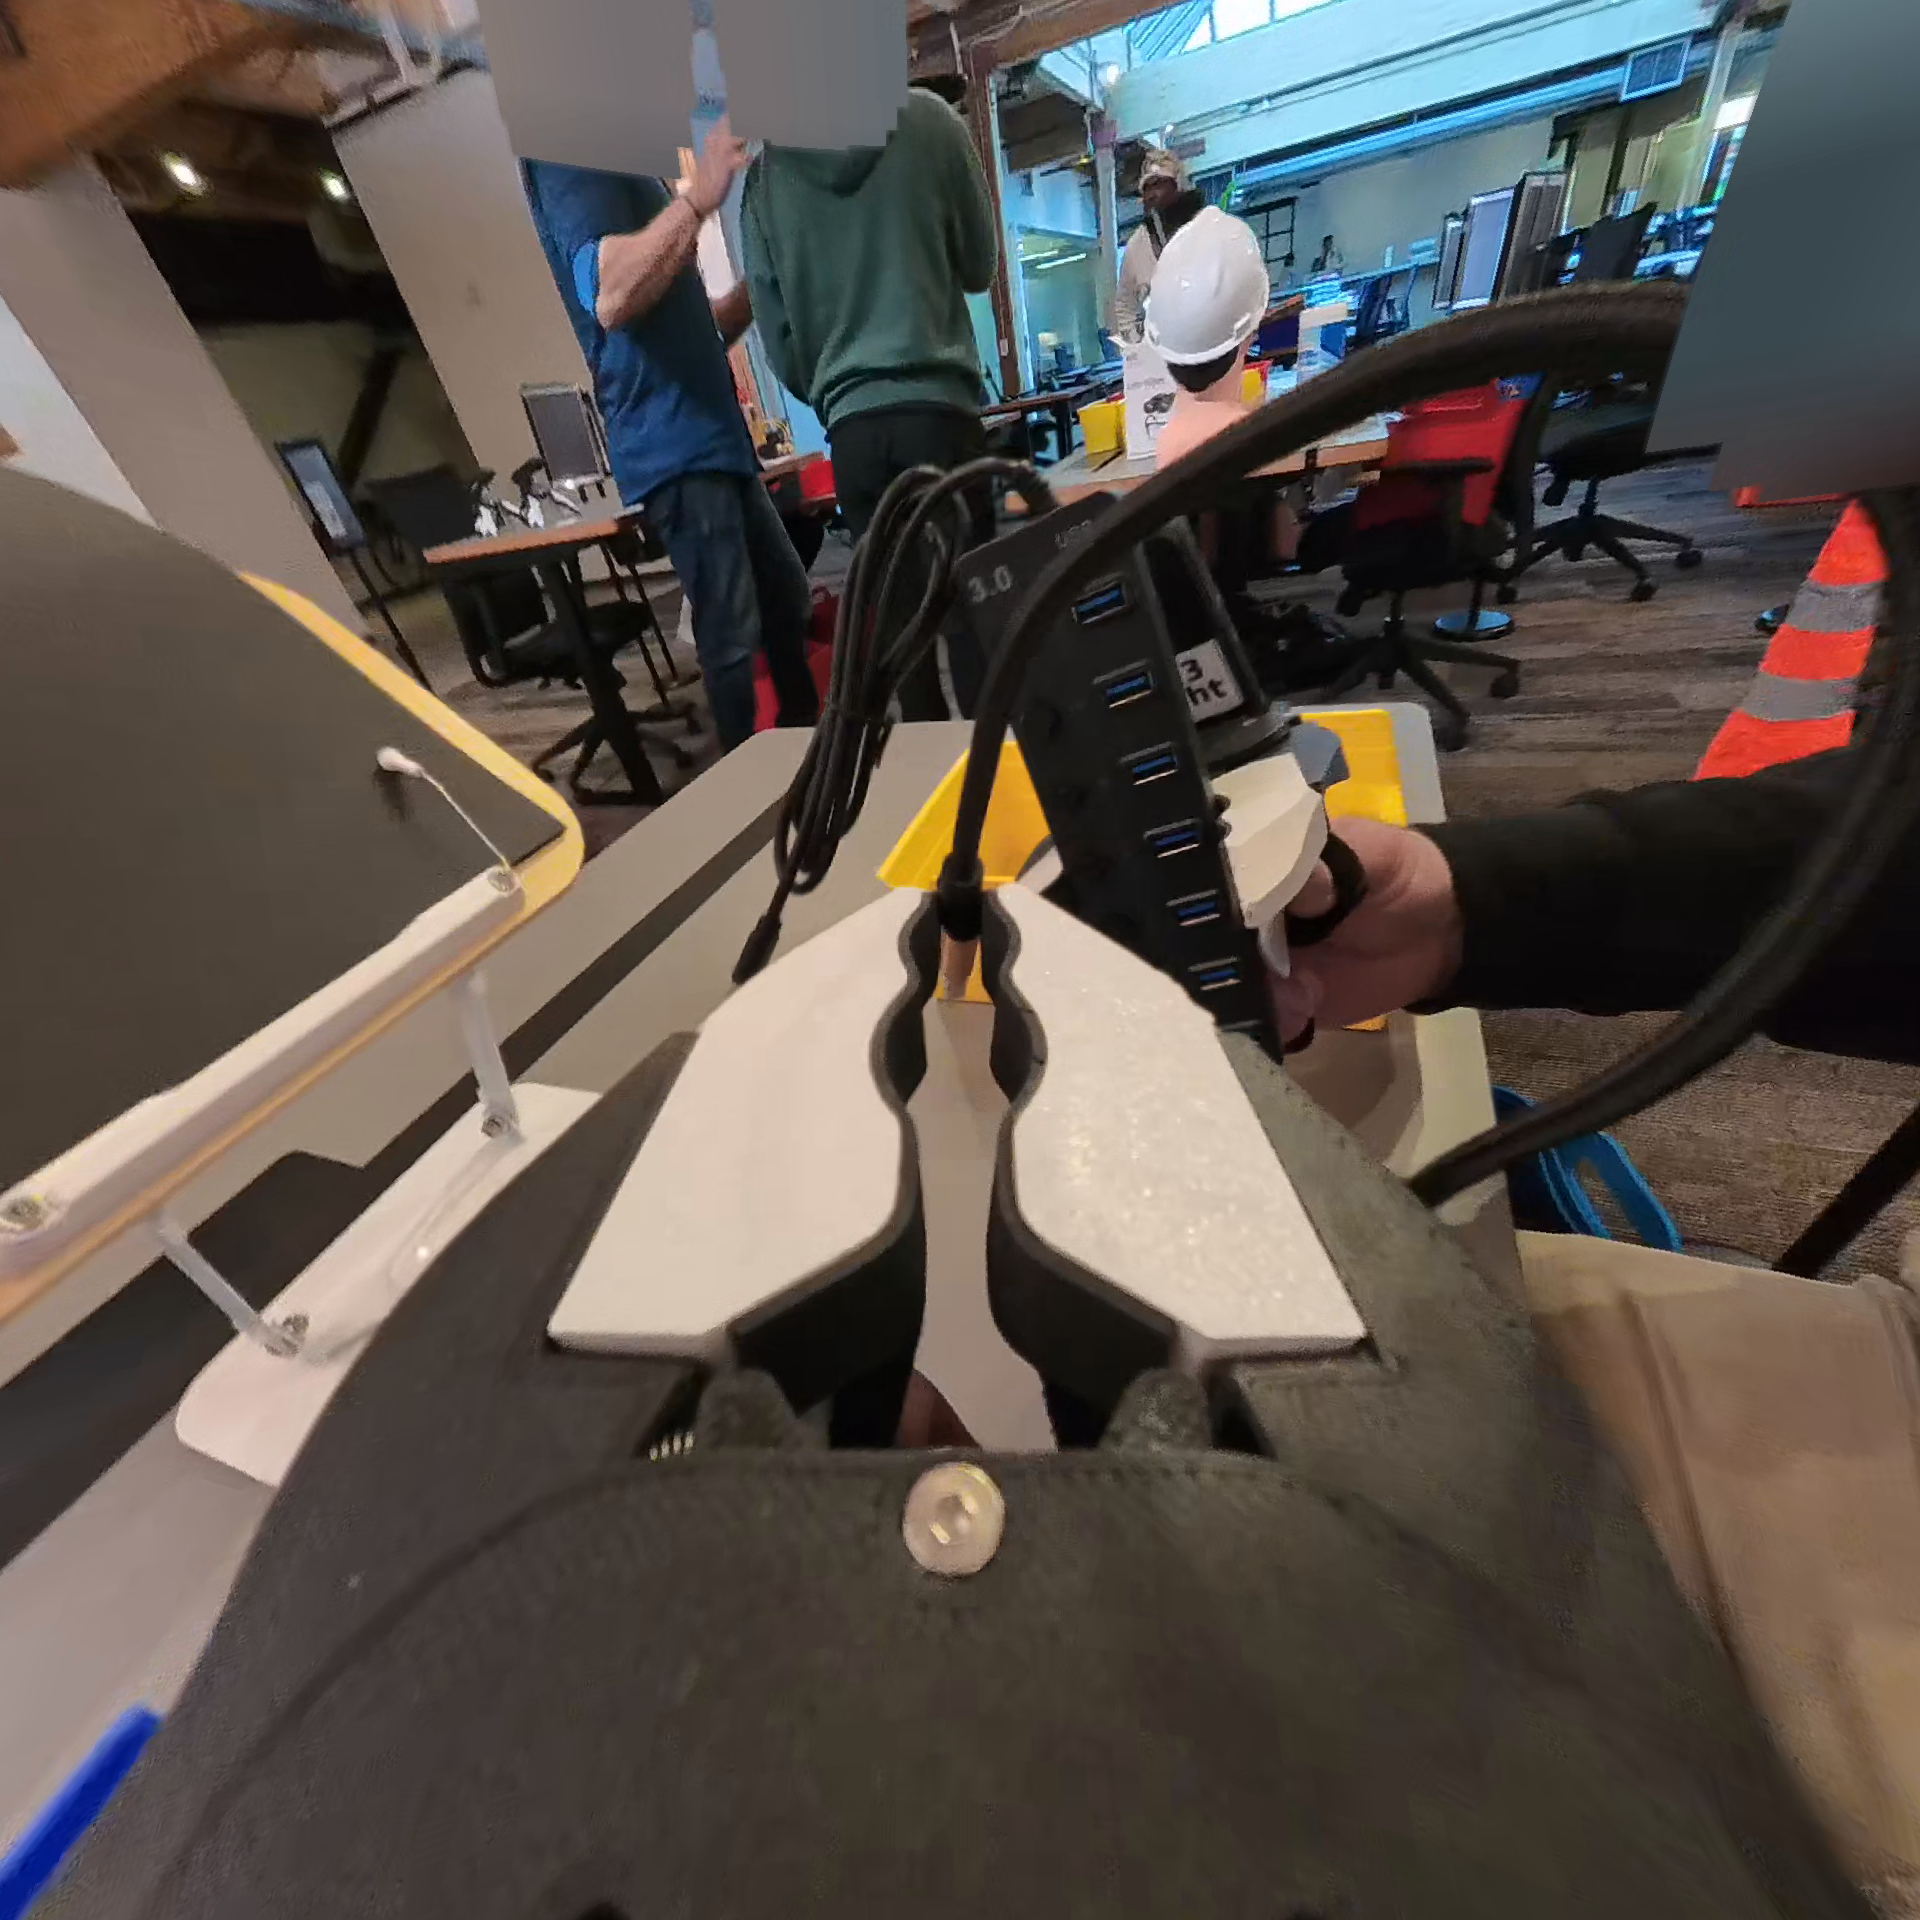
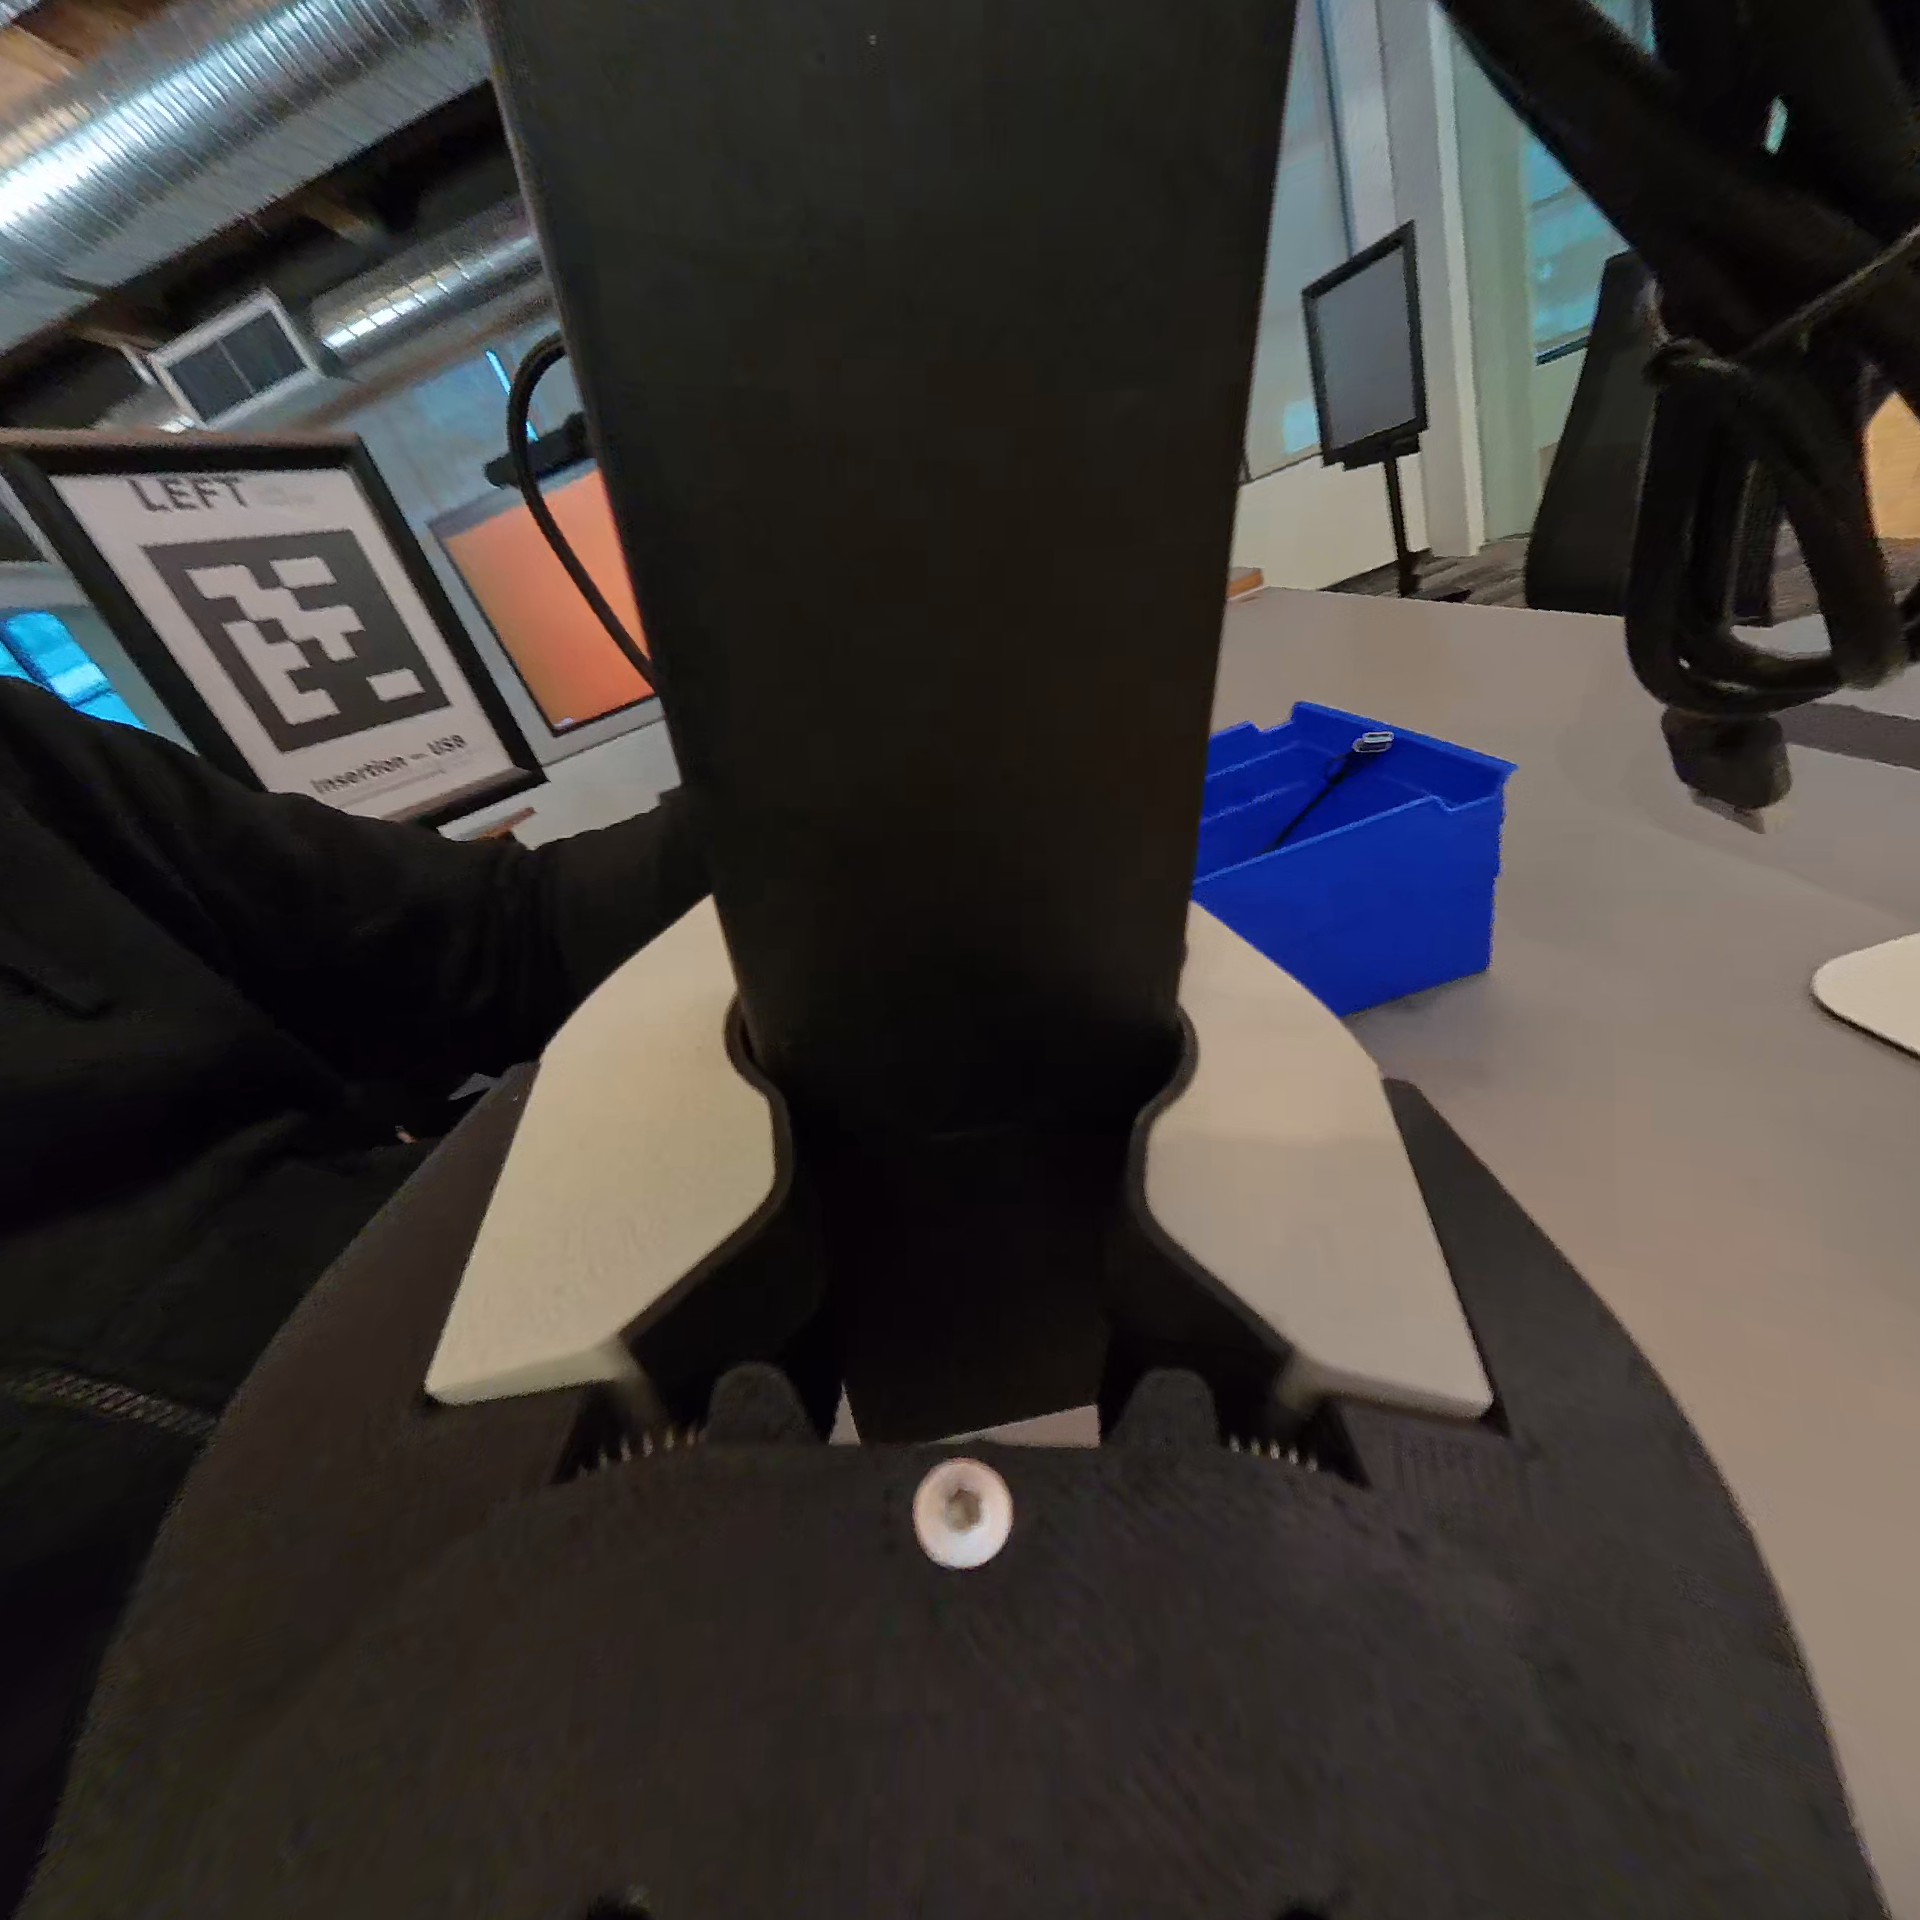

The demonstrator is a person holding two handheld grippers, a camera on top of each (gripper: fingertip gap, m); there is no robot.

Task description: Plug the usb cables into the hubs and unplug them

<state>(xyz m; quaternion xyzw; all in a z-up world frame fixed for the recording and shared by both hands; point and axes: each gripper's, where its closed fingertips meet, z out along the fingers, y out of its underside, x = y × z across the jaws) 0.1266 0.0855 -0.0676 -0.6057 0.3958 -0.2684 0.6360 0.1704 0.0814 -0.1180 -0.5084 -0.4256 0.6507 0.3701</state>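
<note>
My left gripper point(image 1: 958, 940) is shut on the black plug end of a thick black usb cable point(image 1: 1195, 499), which arcs up and to the right. A long black usb hub point(image 1: 1143, 769) with a row of blue ports is held up, tilted, just right of that plug. My right gripper point(image 2: 961, 1023) is shut on the hub's lower end; the hub's black back point(image 2: 904, 468) fills the middle of the right wrist view. In the left wrist view the right gripper point(image 1: 1283, 862) and a hand show beside the hub. The hub's own bundled cable point(image 1: 862, 686) dangles to the left.
A yellow bin point(image 1: 997, 821) sits on the grey table point(image 1: 748, 810) behind the hub. A blue bin point(image 2: 1351, 862) with a thin cable stands on the table in the right wrist view. A marker board point(image 2: 281, 623), a tilted dark panel point(image 1: 208, 790), several people and an orange cone point(image 1: 1808, 655) stand around. The gap from one gripper's tips to the other's is roughly 8 cm.
</note>
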